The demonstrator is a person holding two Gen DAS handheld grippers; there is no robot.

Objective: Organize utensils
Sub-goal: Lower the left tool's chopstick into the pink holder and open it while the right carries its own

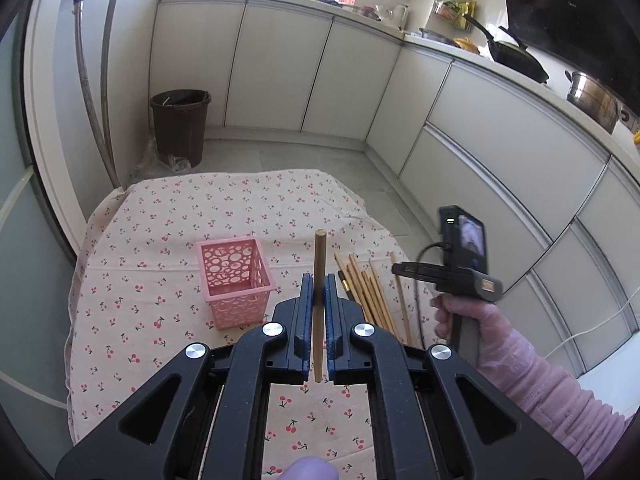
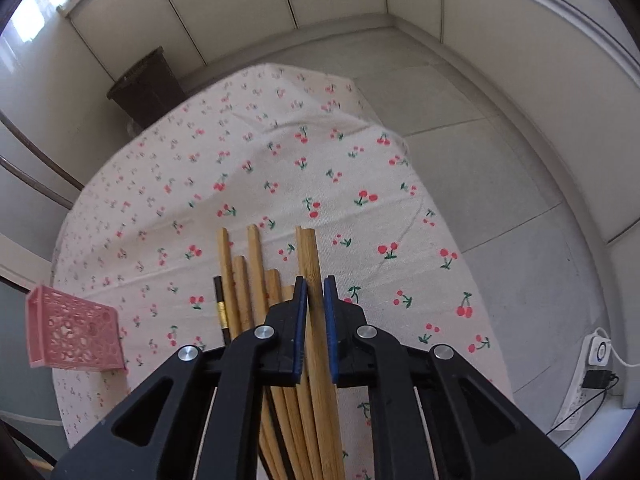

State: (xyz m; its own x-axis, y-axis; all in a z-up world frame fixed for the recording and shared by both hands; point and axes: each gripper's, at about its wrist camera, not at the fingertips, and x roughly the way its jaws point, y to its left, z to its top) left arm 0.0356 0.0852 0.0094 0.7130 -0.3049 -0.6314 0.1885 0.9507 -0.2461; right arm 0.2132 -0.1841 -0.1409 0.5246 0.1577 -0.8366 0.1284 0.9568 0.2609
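Note:
My left gripper [image 1: 319, 286] is shut on one wooden chopstick [image 1: 319, 256], held above the table, right of the pink perforated basket [image 1: 234, 280]. The basket stands upright with nothing showing inside it. Several wooden chopsticks [image 1: 370, 292] lie in a bundle on the table, right of my left gripper. My right gripper [image 2: 315, 290] is closed around one bamboo chopstick [image 2: 311, 256] of that bundle [image 2: 256, 272], low over the cloth. A dark chopstick with a gold band [image 2: 221, 306] lies at the bundle's left. The basket shows at far left in the right wrist view [image 2: 72, 336].
The round table wears a cherry-print cloth [image 1: 180, 216]. A brown bin [image 1: 180, 124] stands on the floor beyond it, by white cabinets [image 1: 280, 64]. A power strip [image 2: 592, 364] lies on the floor at right. The right hand-held gripper [image 1: 460, 276] shows at the table's right edge.

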